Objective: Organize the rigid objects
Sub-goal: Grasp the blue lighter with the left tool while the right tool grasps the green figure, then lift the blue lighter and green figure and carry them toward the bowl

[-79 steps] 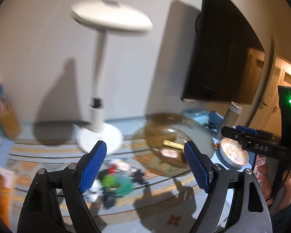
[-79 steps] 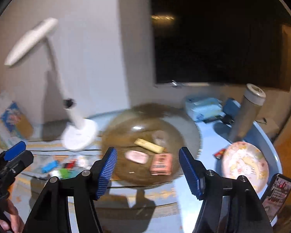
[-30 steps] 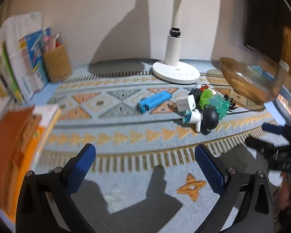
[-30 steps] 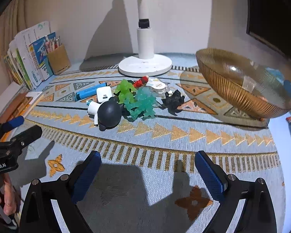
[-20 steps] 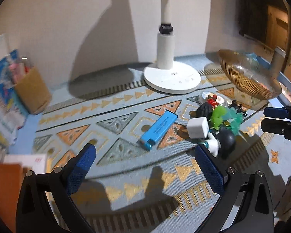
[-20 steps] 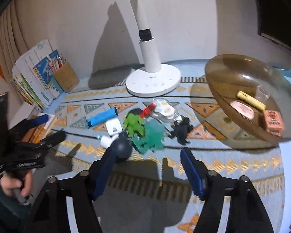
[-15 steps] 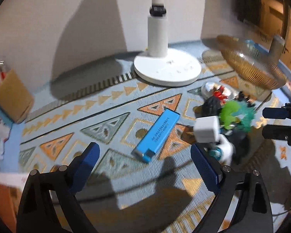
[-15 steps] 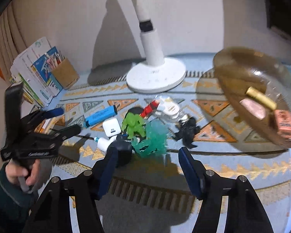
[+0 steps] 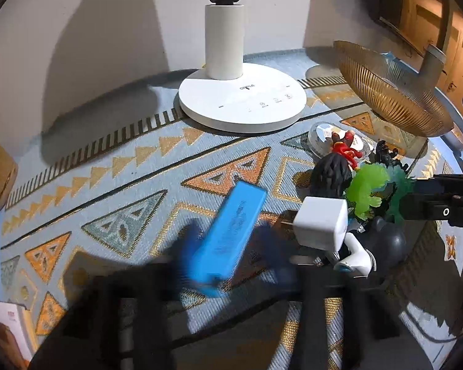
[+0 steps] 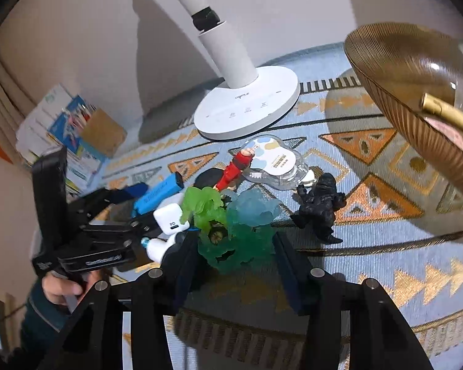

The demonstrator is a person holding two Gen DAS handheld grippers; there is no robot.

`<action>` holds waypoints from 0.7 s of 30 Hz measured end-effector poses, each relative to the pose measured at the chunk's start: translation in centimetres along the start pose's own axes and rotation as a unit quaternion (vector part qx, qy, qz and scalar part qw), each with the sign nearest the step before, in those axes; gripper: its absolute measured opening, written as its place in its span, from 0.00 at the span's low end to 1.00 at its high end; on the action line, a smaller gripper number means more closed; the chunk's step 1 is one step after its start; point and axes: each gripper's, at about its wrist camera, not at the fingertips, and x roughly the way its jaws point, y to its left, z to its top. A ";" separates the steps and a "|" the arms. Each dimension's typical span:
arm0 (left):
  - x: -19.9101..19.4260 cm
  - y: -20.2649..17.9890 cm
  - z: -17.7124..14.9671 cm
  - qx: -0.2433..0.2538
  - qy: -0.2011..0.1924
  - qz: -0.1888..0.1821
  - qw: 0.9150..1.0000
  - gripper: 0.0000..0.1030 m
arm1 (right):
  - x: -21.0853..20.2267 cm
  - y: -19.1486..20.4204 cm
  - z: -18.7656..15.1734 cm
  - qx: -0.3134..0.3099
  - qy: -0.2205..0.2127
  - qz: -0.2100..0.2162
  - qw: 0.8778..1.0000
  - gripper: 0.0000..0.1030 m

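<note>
The left gripper [image 9: 228, 256] has just been closing, and its blurred blue fingers [image 9: 189, 257] now clench the near end of the blue lighter [image 9: 231, 231], which lies slantwise on the patterned table mat [image 9: 108, 185] just beside the white charger cube [image 9: 321, 226]. The right gripper [image 10: 236, 265] has also been closing; its fingers [image 10: 288, 274] flank the dark green translucent figure [image 10: 237, 246] at the front of the toy pile, though whether they press it yet I cannot tell. To do this well, lift the lighter straight up so it does not drag the charger cube, seat the right fingers squarely on the figure's body clear of the light green figure [image 10: 202, 208], then carry both to the amber glass bowl [image 10: 410, 98].
</note>
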 end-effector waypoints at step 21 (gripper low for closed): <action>-9.4 -6.0 -12.4 -0.139 -0.014 -0.044 0.989 0.21 | -6.7 1.1 -7.5 -0.080 0.072 -0.123 0.987 0.44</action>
